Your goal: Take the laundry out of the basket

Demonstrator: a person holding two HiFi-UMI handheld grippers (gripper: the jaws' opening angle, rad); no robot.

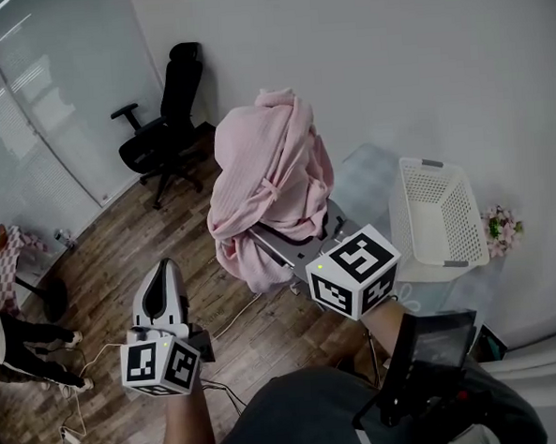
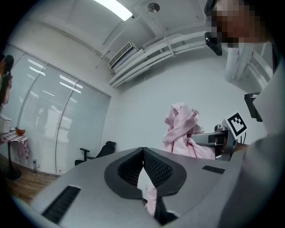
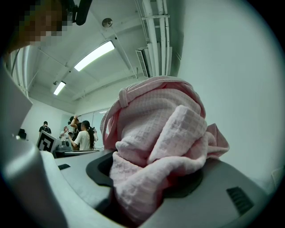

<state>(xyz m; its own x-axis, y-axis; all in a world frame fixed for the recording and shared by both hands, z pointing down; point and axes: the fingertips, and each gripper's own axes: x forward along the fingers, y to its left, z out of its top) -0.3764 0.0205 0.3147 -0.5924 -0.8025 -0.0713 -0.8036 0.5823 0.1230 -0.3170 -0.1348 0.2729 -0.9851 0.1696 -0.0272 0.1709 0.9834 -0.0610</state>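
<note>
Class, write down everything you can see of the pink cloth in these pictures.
The pink cloth is a soft, waffle-textured fabric, bunched into thick folds. It is lifted up, clamped in the right gripper, piling above the jaws and drooping below them. Nothing else seen touches it; it hangs apart from the white basket.
</note>
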